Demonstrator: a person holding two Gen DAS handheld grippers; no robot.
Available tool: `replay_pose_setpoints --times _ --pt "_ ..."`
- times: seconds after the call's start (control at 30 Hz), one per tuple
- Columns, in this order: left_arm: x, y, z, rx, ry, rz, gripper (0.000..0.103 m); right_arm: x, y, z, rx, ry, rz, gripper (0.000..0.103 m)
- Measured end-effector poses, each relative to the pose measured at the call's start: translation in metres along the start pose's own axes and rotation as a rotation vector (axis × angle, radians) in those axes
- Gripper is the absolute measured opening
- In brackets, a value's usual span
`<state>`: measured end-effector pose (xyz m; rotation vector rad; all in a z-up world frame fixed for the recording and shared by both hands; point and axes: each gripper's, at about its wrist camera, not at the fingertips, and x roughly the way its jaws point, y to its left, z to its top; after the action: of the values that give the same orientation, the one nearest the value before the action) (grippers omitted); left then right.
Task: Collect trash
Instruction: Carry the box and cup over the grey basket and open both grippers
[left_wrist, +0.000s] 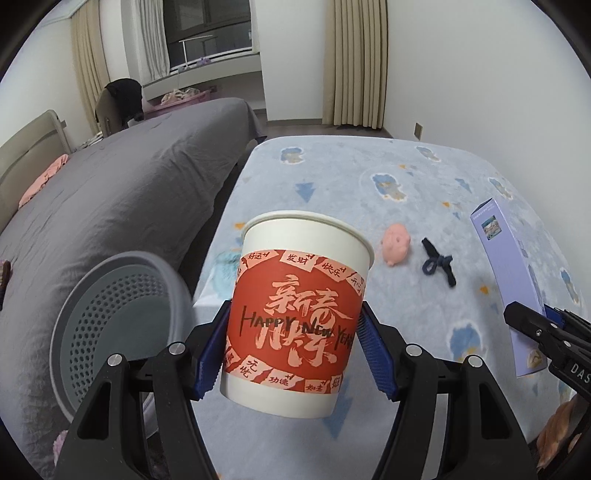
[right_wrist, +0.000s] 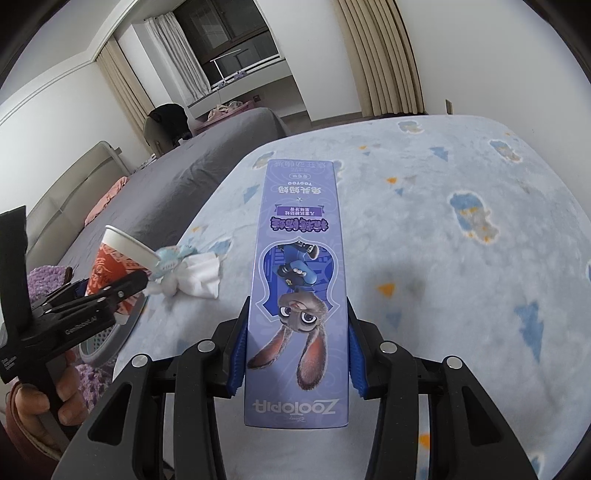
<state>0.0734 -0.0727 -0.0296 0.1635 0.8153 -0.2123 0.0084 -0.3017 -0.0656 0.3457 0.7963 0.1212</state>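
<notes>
Paper cup (left_wrist: 299, 314), white with a red printed band, is clamped between the blue pads of the left gripper (left_wrist: 295, 350), upright with a slight tilt and lifted clear of the bed (left_wrist: 406, 184) with its pale blue patterned blanket. Grey perforated bin (left_wrist: 122, 321) sits just left of the cup, mouth tipped toward the camera, beside the bed edge. Purple cardboard box (right_wrist: 299, 280) is gripped lengthwise across its narrow sides by the right gripper (right_wrist: 297, 354), held above the blanket. In the right wrist view a person's hand (right_wrist: 48, 402) holds the left tool.

Step in hand looks like carrying the cup to the bin. To do it well: keep the squeeze light, since thin paper walls would crush or slip; bring the cup fully over the bin mouth before letting go; release low so it does not bounce off the rim. Box goes after, end first, as it looks long for that opening.

Left on the bed: pink soft toy (left_wrist: 397, 243), dark hair tie (left_wrist: 439, 264), crumpled white tissue (right_wrist: 201, 275) touching a pale blue fluffy item (right_wrist: 171, 264). Tissue is likely trash; the others unclear.
</notes>
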Motion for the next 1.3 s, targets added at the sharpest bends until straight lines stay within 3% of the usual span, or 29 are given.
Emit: replay_pose_setpoints --times 0.43,1.0,1.3 --pt "-0.013 0.068 -0.042 -0.092 0.024 0.024 0.064 0.017 0.062 -0.018 -0.062 0.053 0.025 0.043" --pt "-0.007 0.211 -0.053 -0.282 0.04 0.217 0.064 0.103 0.227 0.006 -0.303 0.146 0.21 0.043" --pt "0.003 0.253 -0.056 -0.327 0.053 0.263 0.065 0.145 0.291 0.008 -0.4 0.2 0.26 0.043"
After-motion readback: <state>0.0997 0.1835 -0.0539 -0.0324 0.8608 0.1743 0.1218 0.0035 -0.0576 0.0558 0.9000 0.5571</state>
